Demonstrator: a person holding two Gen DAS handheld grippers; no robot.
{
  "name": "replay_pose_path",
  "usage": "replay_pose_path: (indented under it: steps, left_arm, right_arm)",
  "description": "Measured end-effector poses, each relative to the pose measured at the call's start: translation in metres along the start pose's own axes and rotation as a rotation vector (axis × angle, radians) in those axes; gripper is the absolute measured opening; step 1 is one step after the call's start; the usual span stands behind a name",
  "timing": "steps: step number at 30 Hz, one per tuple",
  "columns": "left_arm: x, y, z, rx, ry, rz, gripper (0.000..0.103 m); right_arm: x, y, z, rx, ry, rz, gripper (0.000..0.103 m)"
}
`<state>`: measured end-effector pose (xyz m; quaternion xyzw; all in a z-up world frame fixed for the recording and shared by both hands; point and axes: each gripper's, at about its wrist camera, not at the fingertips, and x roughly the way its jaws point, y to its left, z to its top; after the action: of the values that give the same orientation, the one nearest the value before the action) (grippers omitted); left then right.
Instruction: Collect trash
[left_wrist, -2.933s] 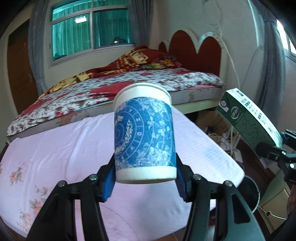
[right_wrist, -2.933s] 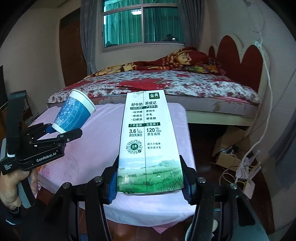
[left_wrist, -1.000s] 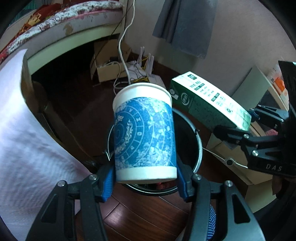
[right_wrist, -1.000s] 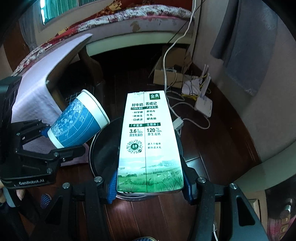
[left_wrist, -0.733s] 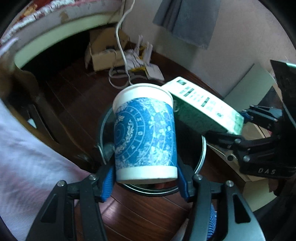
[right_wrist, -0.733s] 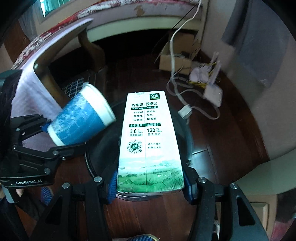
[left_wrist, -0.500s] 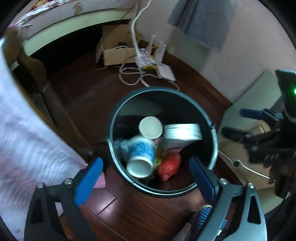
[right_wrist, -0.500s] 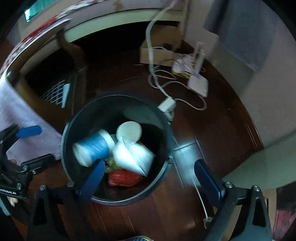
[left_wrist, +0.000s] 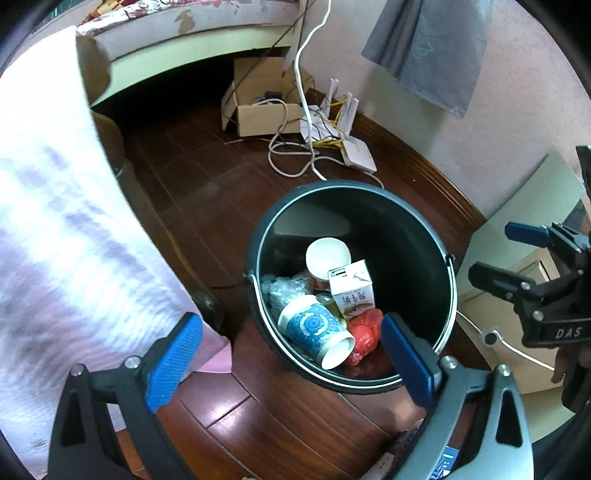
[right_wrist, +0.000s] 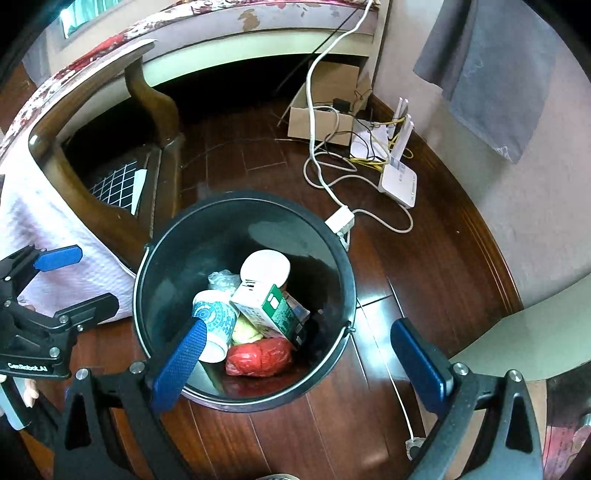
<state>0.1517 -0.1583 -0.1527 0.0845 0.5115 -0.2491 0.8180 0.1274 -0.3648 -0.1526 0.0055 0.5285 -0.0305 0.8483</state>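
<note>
A black trash bin (left_wrist: 424, 240) (right_wrist: 177, 258) stands on the dark wood floor. Inside it lie the blue patterned paper cup (left_wrist: 314, 328) (right_wrist: 214, 317) on its side and the green-and-white milk carton (left_wrist: 351, 288) (right_wrist: 269, 306), with a red bag (left_wrist: 365, 328) (right_wrist: 258, 356), a white cup (left_wrist: 328, 254) and other trash. My left gripper (left_wrist: 291, 362) is open and empty above the bin's near rim. My right gripper (right_wrist: 299, 365) is open and empty above the bin. Each gripper shows in the other's view, the right (left_wrist: 532, 266) and the left (right_wrist: 55, 280).
A table with a pink cloth (left_wrist: 55, 221) and a dark wooden leg (right_wrist: 110, 221) stands left of the bin. A white router (right_wrist: 399, 181), cables and a cardboard box (left_wrist: 258, 110) lie on the floor behind it. The bed frame (right_wrist: 240, 44) is beyond.
Both grippers swung from the table to the bin, opened and dropped the cup and the milk carton. Both things now lie in the bin.
</note>
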Motion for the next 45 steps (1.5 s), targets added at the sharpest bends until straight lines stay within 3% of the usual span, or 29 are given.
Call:
replay_pose_path:
  steps: [12, 19, 27, 45]
  left_arm:
    - [-0.041, 0.006, -0.009, -0.033, -0.058, 0.042, 0.102]
    - [-0.088, 0.019, -0.022, -0.049, -0.118, 0.070, 0.102]
    - [-0.165, 0.023, -0.041, -0.044, -0.242, 0.135, 0.102]
    - [-0.285, 0.020, -0.072, -0.063, -0.423, 0.193, 0.102]
  right_arm:
    - [-0.035, 0.023, 0.001, -0.040, -0.062, 0.021, 0.101]
    - [-0.070, 0.038, -0.003, -0.061, -0.095, 0.022, 0.101]
    - [-0.133, 0.068, -0.014, -0.029, -0.182, 0.024, 0.102]
    - [-0.284, 0.135, -0.028, -0.040, -0.391, 0.034, 0.102]
